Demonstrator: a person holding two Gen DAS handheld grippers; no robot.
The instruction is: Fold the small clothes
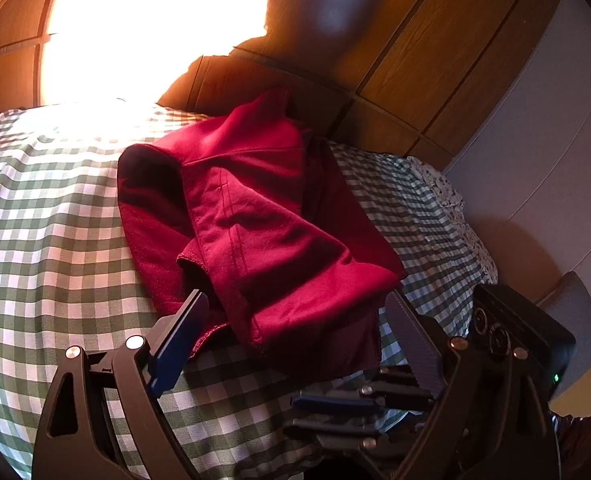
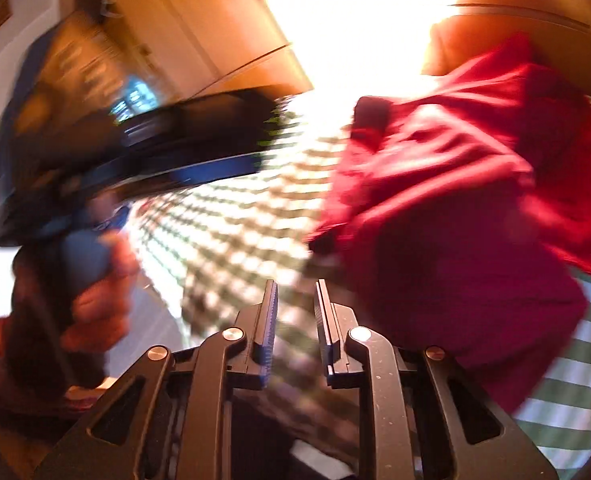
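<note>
Your left gripper (image 1: 295, 312) fingers gape around the red garment's (image 1: 255, 216) near edge on the checked bed (image 1: 55, 240), right gripper (image 2: 295, 296) nearly closed on nothing beside it: uneven pinch risks skewing the fold.

One red garment (image 1: 255, 216), one checked cloth (image 1: 47, 216), two grippers, possibly one hand (image 2: 95, 300).
</note>
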